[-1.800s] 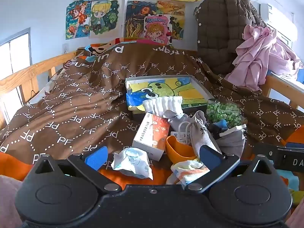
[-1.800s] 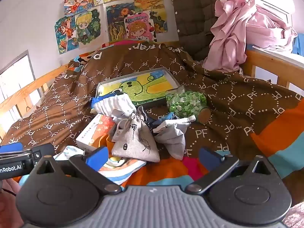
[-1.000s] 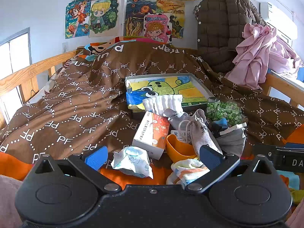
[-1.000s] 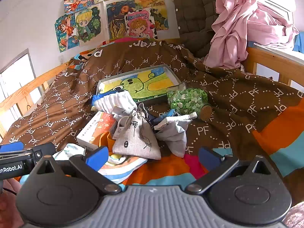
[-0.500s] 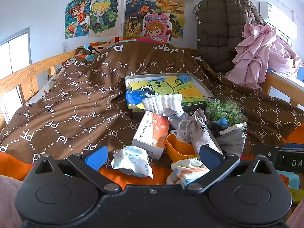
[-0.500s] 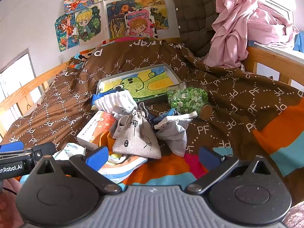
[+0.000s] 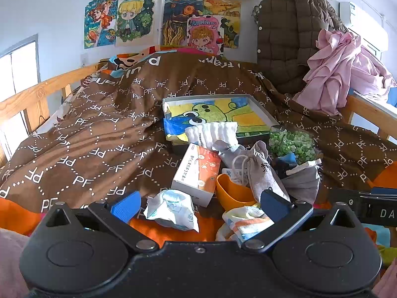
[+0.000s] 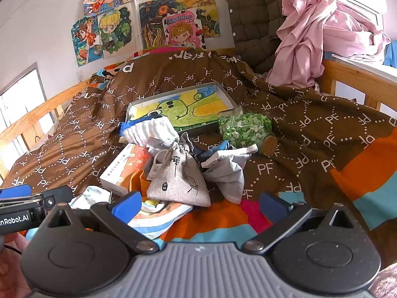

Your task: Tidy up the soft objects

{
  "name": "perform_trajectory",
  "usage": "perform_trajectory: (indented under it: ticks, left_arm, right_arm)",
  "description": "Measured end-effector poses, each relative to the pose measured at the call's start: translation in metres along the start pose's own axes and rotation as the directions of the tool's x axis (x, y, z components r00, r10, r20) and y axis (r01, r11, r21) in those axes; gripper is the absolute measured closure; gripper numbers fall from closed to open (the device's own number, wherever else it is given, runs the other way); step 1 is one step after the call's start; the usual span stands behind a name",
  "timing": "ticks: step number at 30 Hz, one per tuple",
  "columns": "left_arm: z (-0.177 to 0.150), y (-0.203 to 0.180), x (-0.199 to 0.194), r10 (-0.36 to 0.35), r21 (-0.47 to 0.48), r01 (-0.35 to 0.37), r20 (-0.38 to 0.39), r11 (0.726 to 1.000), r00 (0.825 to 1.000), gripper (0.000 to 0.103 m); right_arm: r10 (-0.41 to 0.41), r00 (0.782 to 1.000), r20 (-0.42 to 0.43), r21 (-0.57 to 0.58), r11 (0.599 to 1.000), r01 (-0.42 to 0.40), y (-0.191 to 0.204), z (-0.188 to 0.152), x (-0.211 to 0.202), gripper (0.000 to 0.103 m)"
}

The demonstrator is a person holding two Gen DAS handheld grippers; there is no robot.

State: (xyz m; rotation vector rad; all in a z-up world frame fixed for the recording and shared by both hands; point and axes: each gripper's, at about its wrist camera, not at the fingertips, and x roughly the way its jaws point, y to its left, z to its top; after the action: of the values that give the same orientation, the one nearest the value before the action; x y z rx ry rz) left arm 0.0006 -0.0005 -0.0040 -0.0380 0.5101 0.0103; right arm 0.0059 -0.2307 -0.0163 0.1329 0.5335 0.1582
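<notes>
Bedspread (image 7: 99, 149) below; both claws (image 7: 199, 204) (image 8: 199, 204) spread wide, empty.

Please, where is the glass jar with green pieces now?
The jar lies on its side on the brown quilt, right of centre in the right wrist view, just in front of the shallow box and behind the grey cloth.
</notes>
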Motion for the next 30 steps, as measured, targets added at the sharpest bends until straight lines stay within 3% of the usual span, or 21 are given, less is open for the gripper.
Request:
perform_trajectory:
  ticks: [30]
  left_arm:
    - [-0.0007,-0.0001,0.0013,0.0,-0.001,0.0,-0.004,1.0,1.0,0.001]
  right_arm:
    - [0.0,1.0,-0.004,0.001,1.0,0.0,-0.0001,0.0005,0.001,0.0]
